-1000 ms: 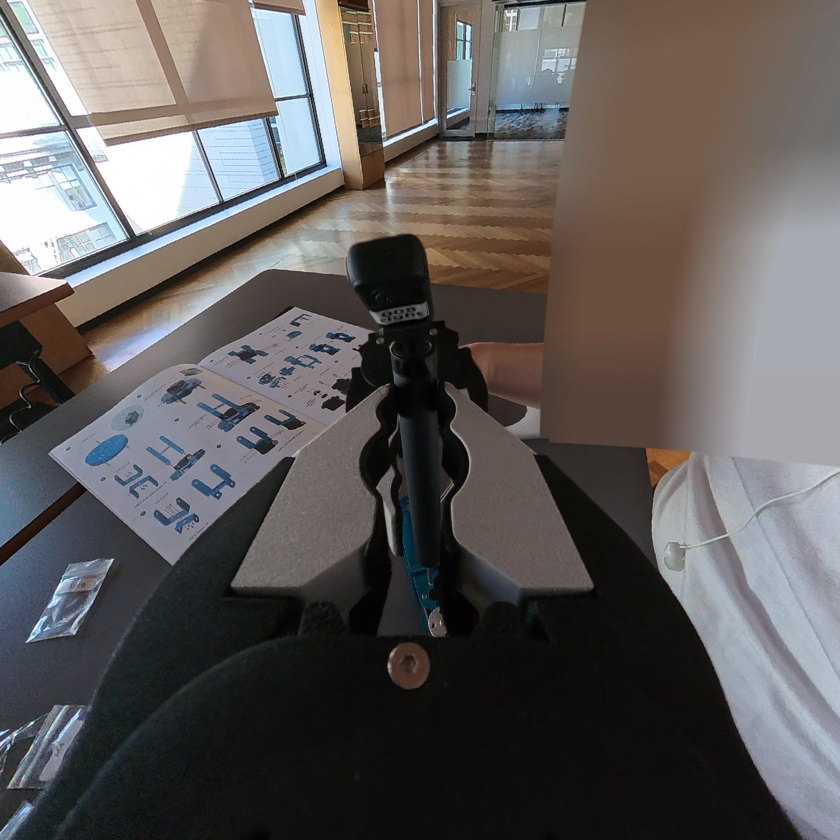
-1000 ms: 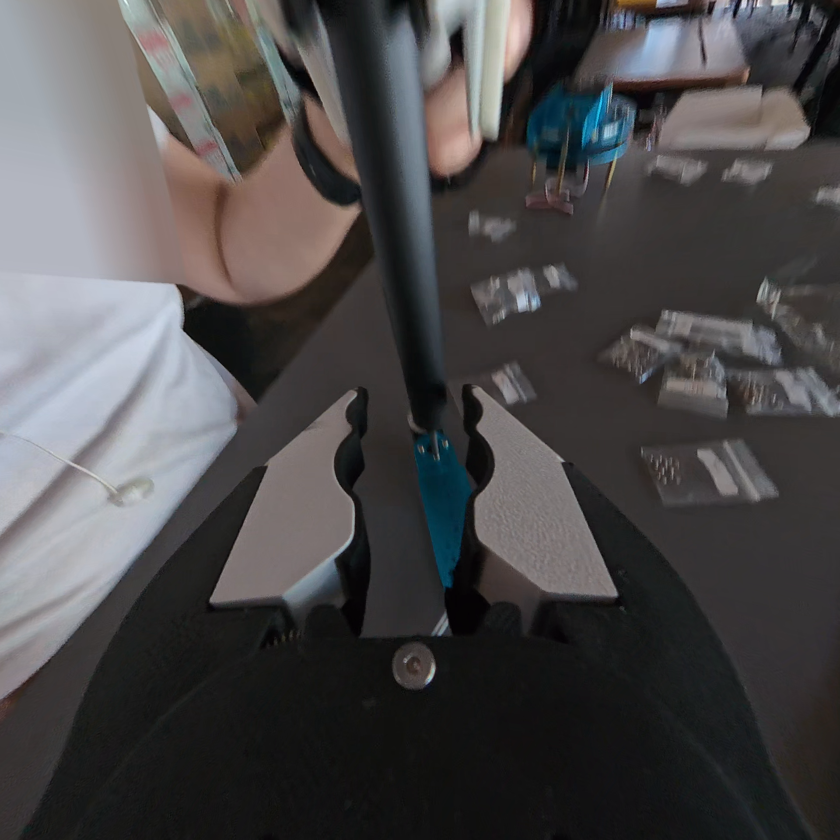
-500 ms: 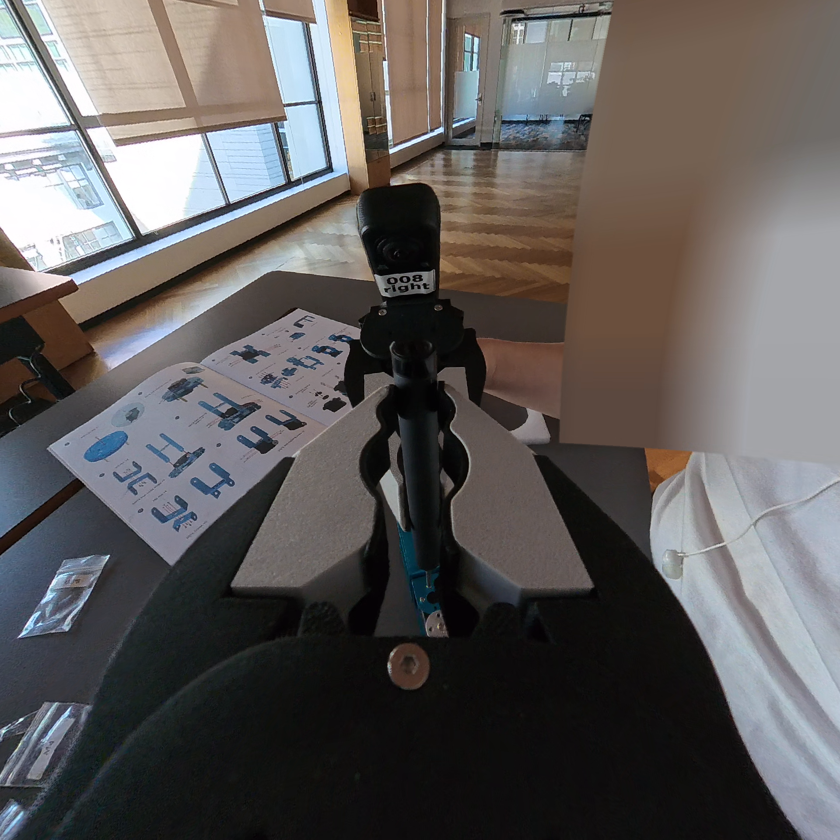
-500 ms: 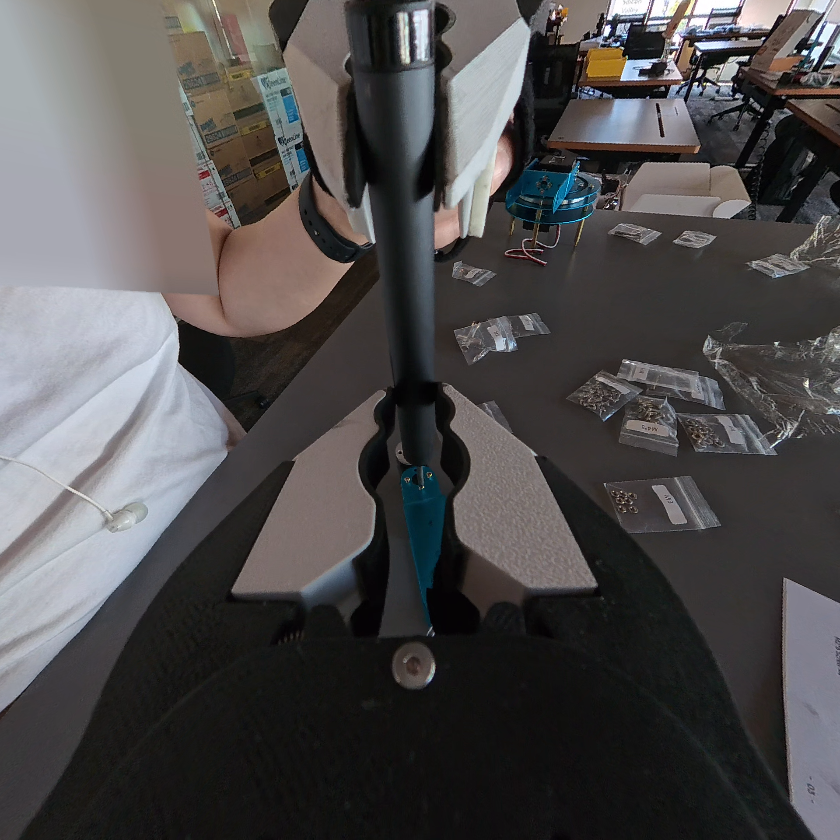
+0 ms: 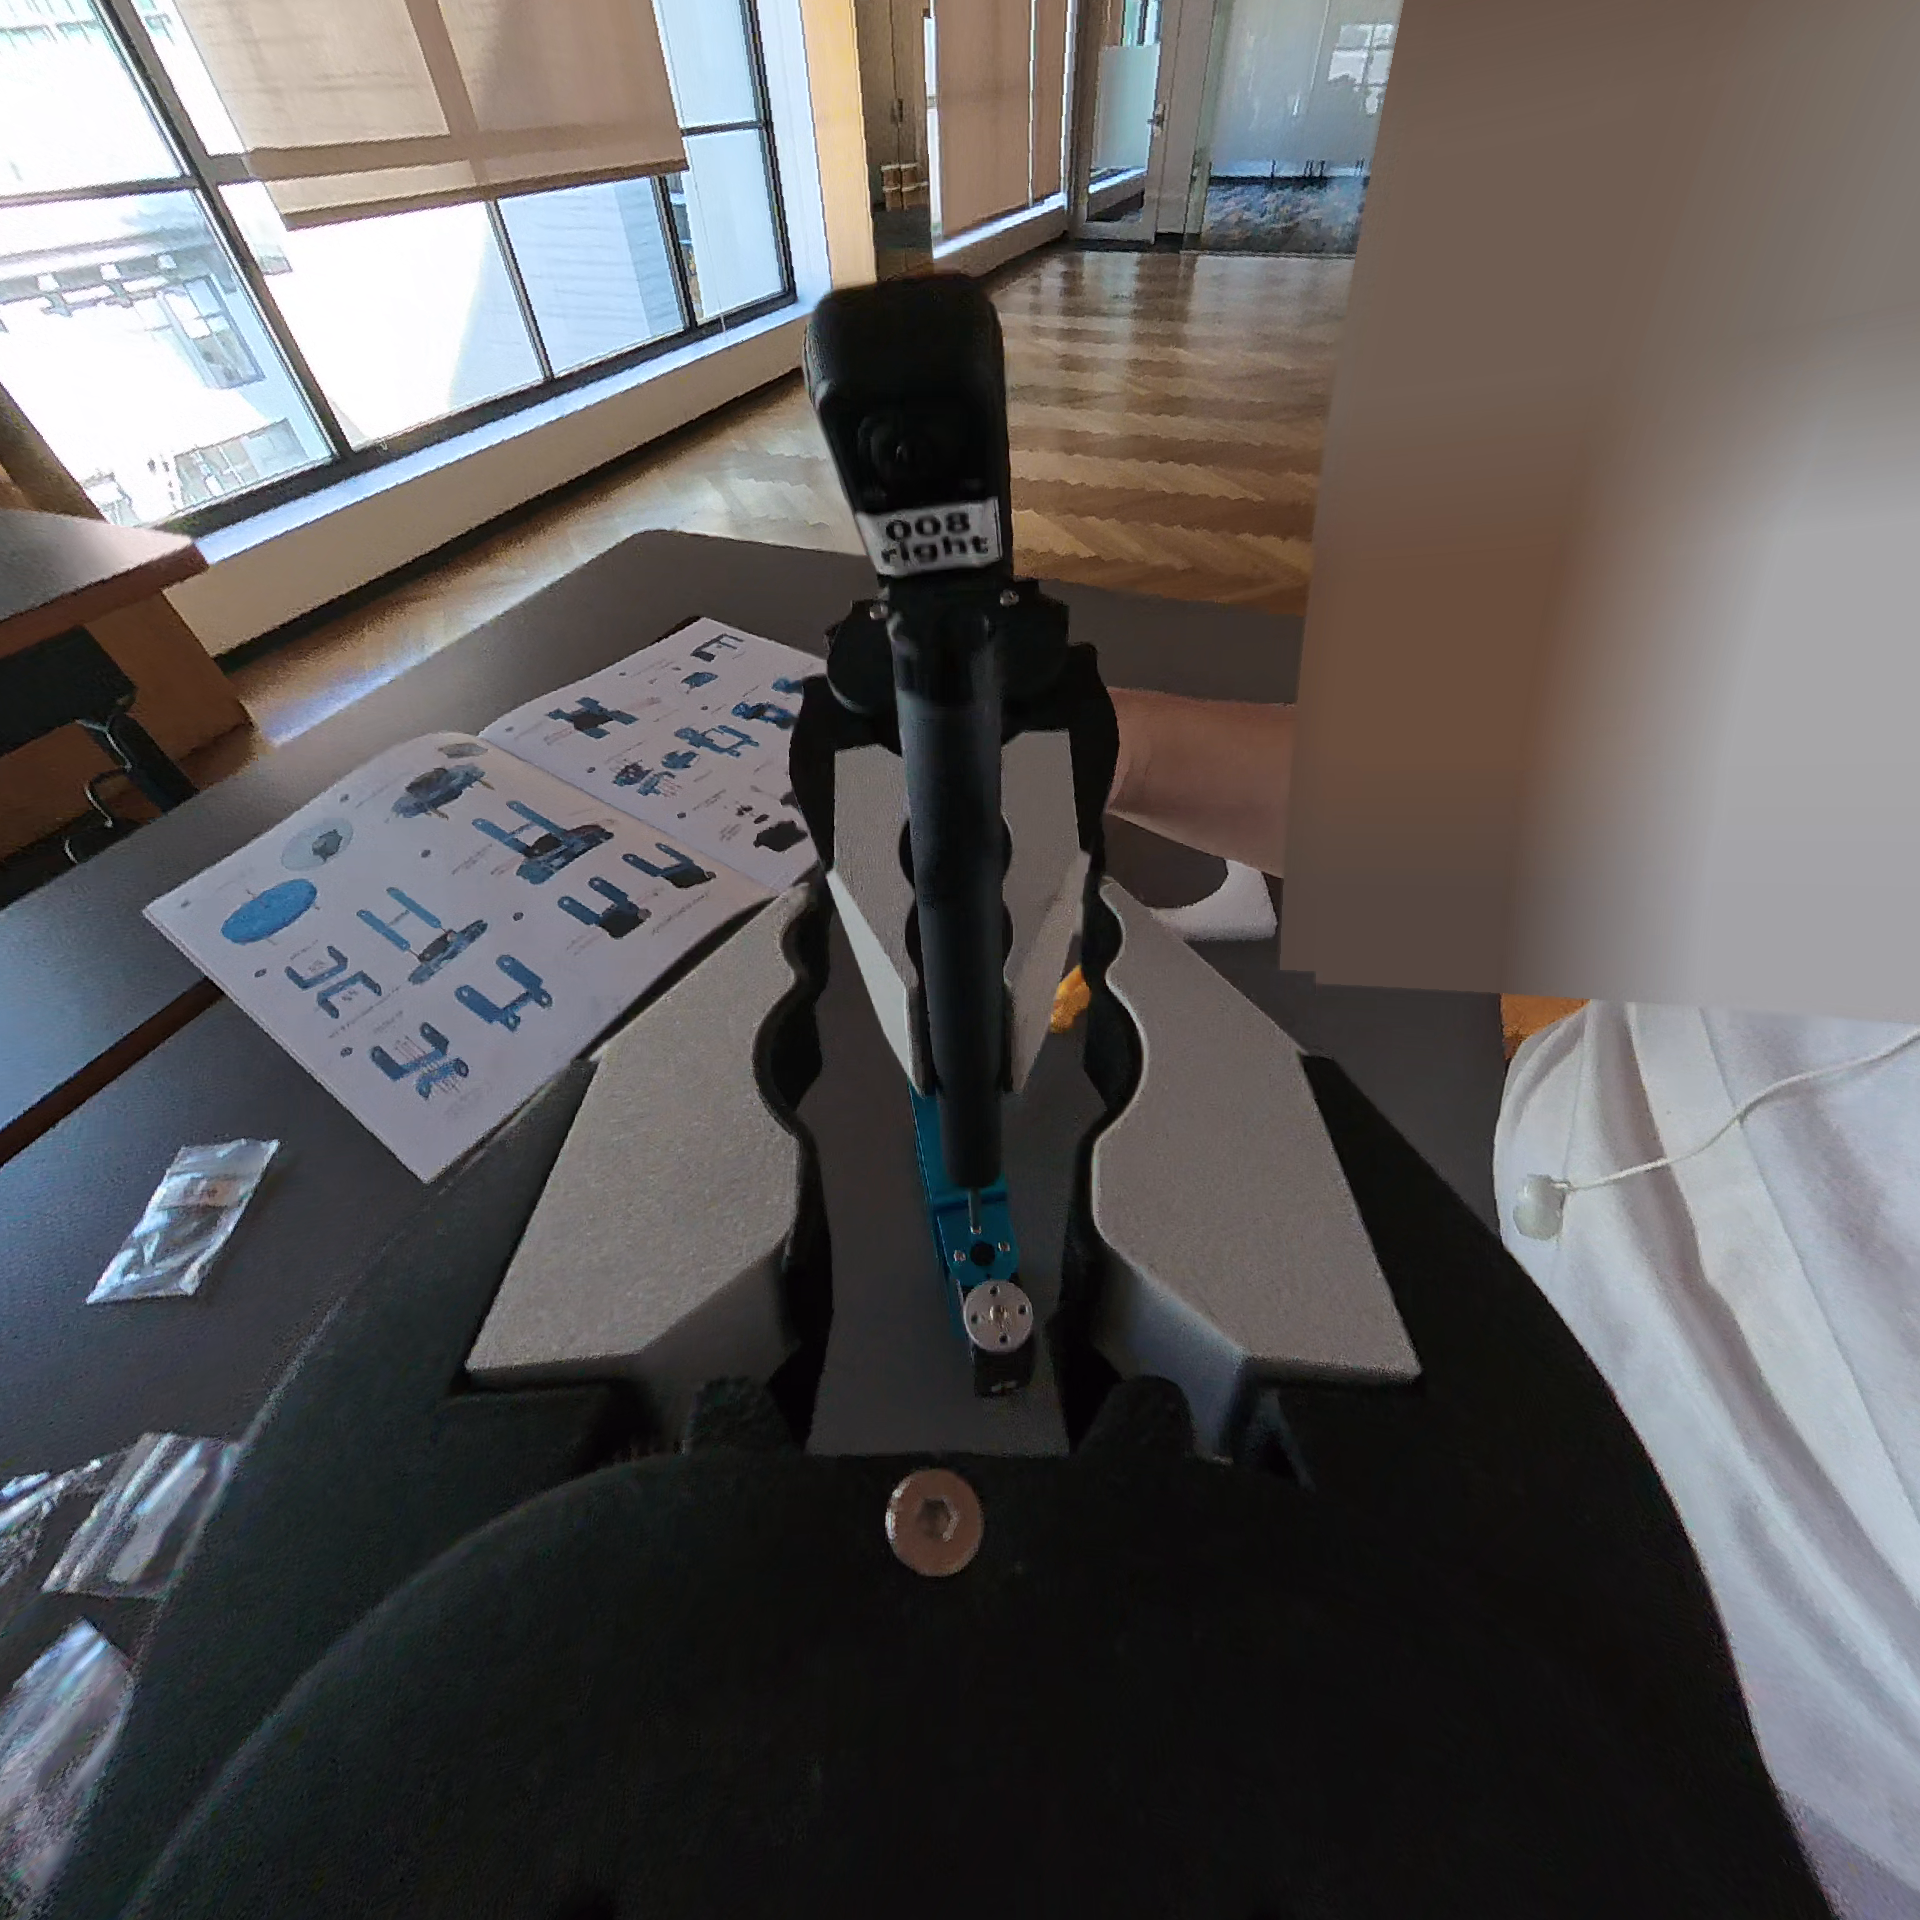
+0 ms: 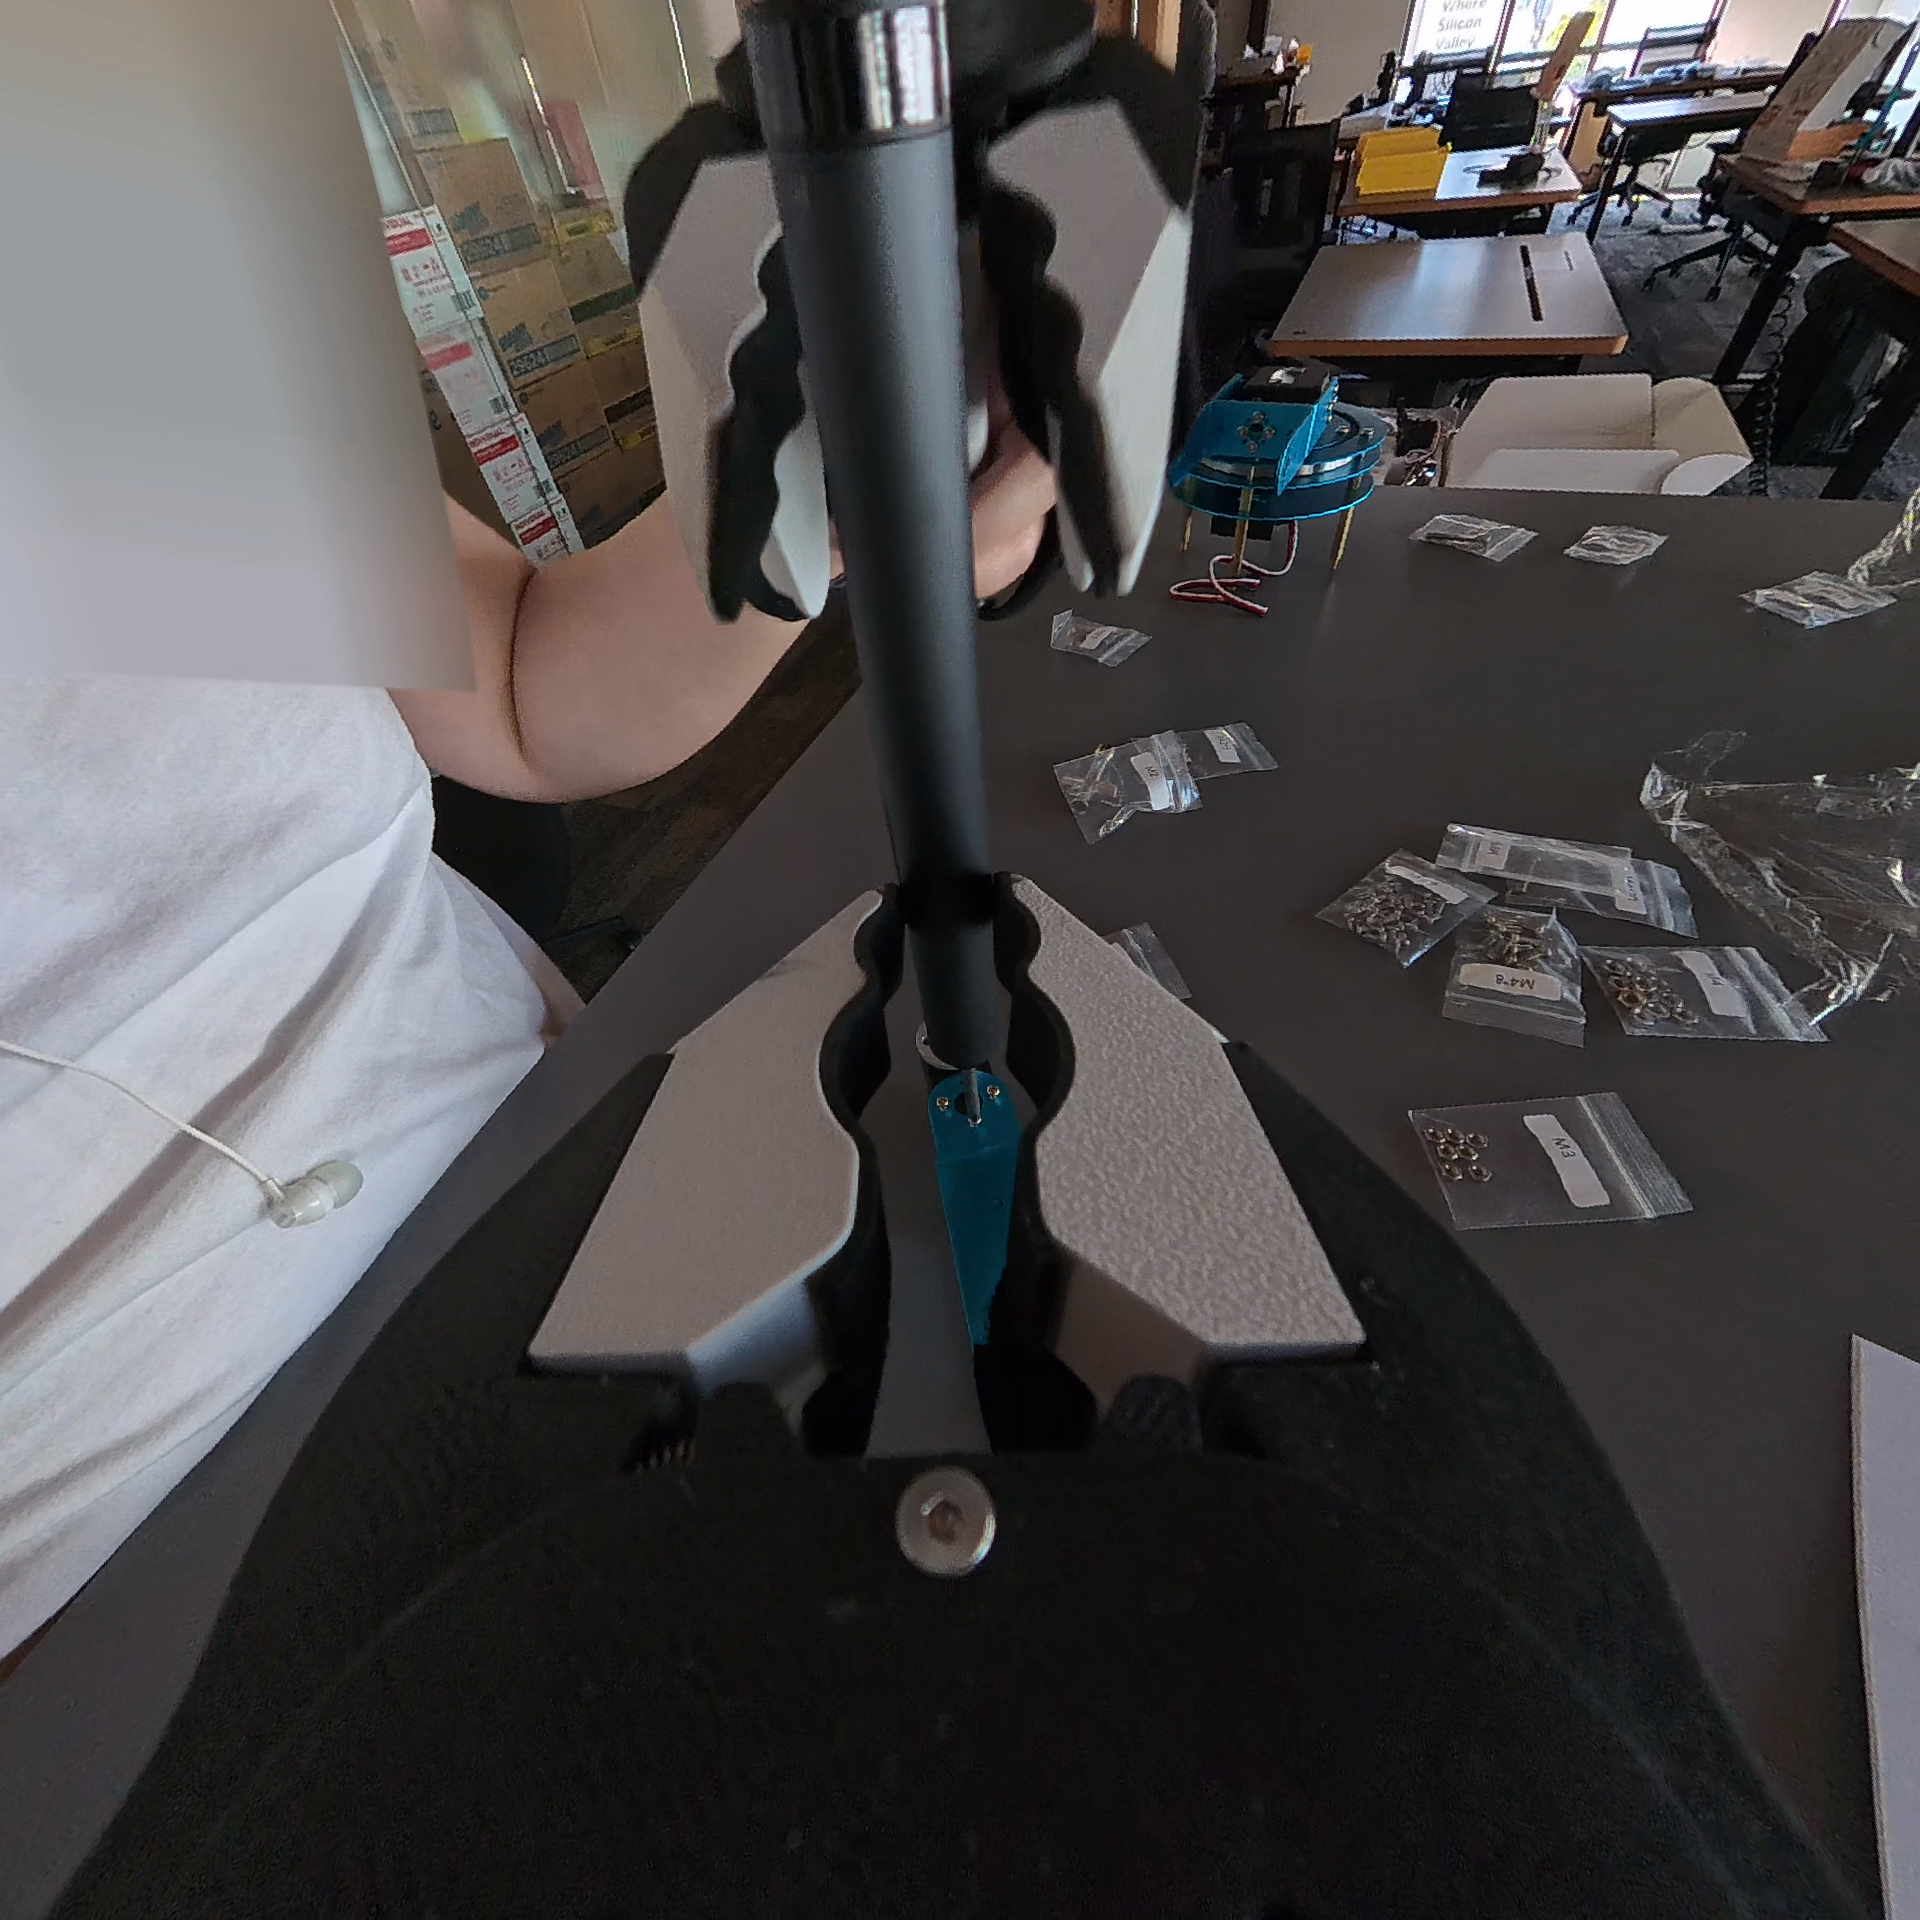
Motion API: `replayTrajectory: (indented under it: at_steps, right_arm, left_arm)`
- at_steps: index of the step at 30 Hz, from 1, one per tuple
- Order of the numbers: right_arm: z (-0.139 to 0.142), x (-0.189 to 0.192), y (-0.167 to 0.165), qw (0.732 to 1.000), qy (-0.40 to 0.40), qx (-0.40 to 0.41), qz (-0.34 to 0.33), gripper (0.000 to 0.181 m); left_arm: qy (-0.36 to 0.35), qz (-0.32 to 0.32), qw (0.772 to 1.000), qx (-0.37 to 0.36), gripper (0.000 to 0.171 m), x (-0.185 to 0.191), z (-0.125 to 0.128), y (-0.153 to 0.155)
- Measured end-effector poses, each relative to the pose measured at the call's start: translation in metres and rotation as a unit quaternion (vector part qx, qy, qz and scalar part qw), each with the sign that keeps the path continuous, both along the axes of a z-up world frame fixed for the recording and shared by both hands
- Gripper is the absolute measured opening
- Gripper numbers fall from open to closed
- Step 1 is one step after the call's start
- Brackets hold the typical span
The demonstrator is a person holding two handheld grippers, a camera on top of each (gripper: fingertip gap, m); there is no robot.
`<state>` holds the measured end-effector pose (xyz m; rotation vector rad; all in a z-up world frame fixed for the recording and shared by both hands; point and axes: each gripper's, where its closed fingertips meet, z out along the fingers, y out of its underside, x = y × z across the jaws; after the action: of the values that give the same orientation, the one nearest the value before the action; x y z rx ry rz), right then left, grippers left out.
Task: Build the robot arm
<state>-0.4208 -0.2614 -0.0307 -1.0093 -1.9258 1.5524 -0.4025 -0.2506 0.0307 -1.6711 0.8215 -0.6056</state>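
1. The right gripper (image 6: 948,899) is clamped on a small blue bracket (image 6: 971,1184), whose end face points up at the tip of a black screwdriver (image 6: 883,468). That grip appears to steady the part under the tool
2. The screwdriver's fine tip rests on the bracket's end, and its barrel passes between the right gripper's fingertips
3. The left gripper (image 5: 951,935) has its jaws apart on either side of the screwdriver's handle and grips nothing. Whether a pad brushes the handle cannot be told
4. Both tools are held above the near edge of a dark grey table (image 6: 1351,675), close to a person in a white shirt (image 6: 208,987)
5. On the table lie an open instruction booklet (image 5: 468,914), many clear bags of small hardware (image 6: 1548,1158) and a round blue assembly on thin legs (image 6: 1278,447)
6. The room is an office with tall windows (image 5: 364,312), a wood floor (image 5: 1143,416), stacked cardboard boxes (image 6: 499,343) and other desks (image 6: 1455,301)
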Motion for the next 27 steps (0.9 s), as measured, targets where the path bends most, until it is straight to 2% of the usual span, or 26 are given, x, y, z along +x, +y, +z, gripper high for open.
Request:
replayTrajectory:
  at_steps: [2,4,8,12,15,16,18,27]
  right_arm:
    - [0.000,0.000,0.000,1.000,0.001,0.002,-0.001,0.017]
    - [0.000,-0.001,-0.001,1.000,0.000,0.003,0.000,0.017]
    - [0.000,-0.002,-0.003,1.000,0.001,0.003,0.003,0.017]
    - [0.000,-0.002,-0.002,1.000,0.002,-0.001,0.002,0.017]
    - [0.000,-0.002,-0.002,1.000,0.002,0.001,0.002,0.017]
    - [0.000,-0.002,-0.002,1.000,0.003,0.001,0.001,0.017]
    - [0.000,-0.002,-0.002,1.000,0.003,0.000,0.000,0.017]
    - [-0.001,-0.001,0.002,1.000,0.004,0.002,-0.002,0.017]
  left_arm:
    - [0.004,0.008,1.000,-0.029,0.051,-0.007,-0.020,-0.008]
    - [0.015,0.027,0.997,-0.067,0.051,-0.015,-0.051,-0.014]
    - [0.022,0.057,0.992,-0.110,0.040,-0.012,-0.105,-0.018]
    - [0.031,0.090,0.989,-0.111,0.038,-0.005,-0.130,-0.011]
    - [0.079,0.114,0.984,-0.115,0.040,-0.006,-0.150,-0.004]
    - [0.093,0.120,0.982,-0.115,0.038,-0.006,-0.155,-0.002]
    - [0.097,0.117,0.982,-0.114,0.023,-0.004,-0.158,-0.002]
    - [0.059,0.121,0.985,-0.108,0.022,-0.003,-0.158,-0.001]
